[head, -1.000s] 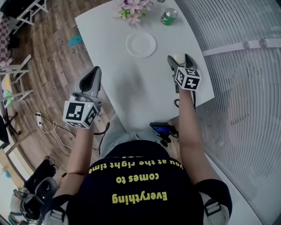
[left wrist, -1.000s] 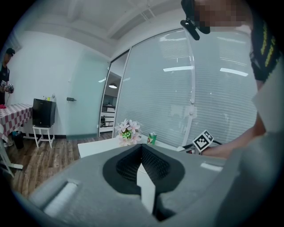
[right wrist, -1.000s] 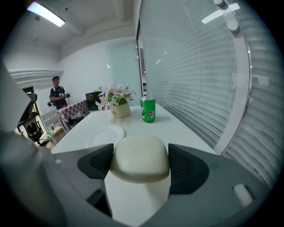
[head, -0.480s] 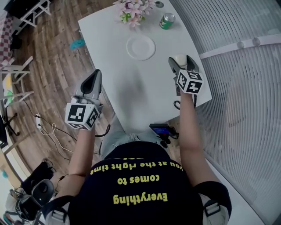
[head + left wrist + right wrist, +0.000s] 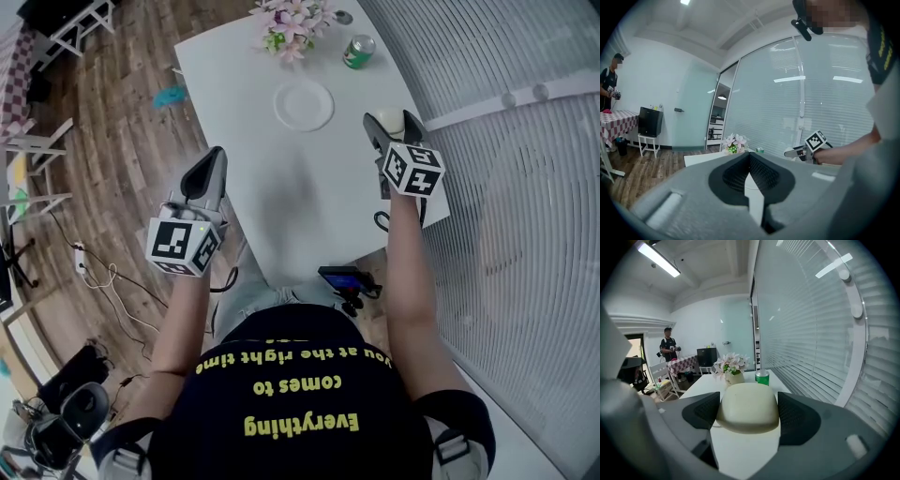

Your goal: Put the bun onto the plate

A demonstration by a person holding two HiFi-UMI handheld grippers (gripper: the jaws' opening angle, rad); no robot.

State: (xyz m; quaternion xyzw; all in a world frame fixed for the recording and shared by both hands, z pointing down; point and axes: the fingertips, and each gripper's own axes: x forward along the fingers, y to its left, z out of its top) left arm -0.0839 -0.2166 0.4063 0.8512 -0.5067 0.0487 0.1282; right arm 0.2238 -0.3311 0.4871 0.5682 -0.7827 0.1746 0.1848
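Note:
A pale cream bun (image 5: 749, 408) sits between the jaws of my right gripper (image 5: 748, 416), which is shut on it, both pads touching its sides. In the head view this gripper (image 5: 393, 127) and the bun (image 5: 387, 121) are over the white table's right side, to the right of and slightly nearer than the empty white plate (image 5: 303, 104). My left gripper (image 5: 215, 161) hangs by the table's left edge, shut and holding nothing. In the left gripper view its jaws (image 5: 749, 158) meet at the tip.
A pot of pink flowers (image 5: 289, 23) and a green can (image 5: 358, 51) stand at the table's (image 5: 309, 206) far end, behind the plate. White blinds (image 5: 506, 141) run along the right. Wooden floor (image 5: 112, 141) lies to the left, and a person (image 5: 669, 350) stands far back.
The right gripper still holds the bun and has barely shifted relative to the plate. The left gripper has edged slightly toward the table. The head view has drifted a little.

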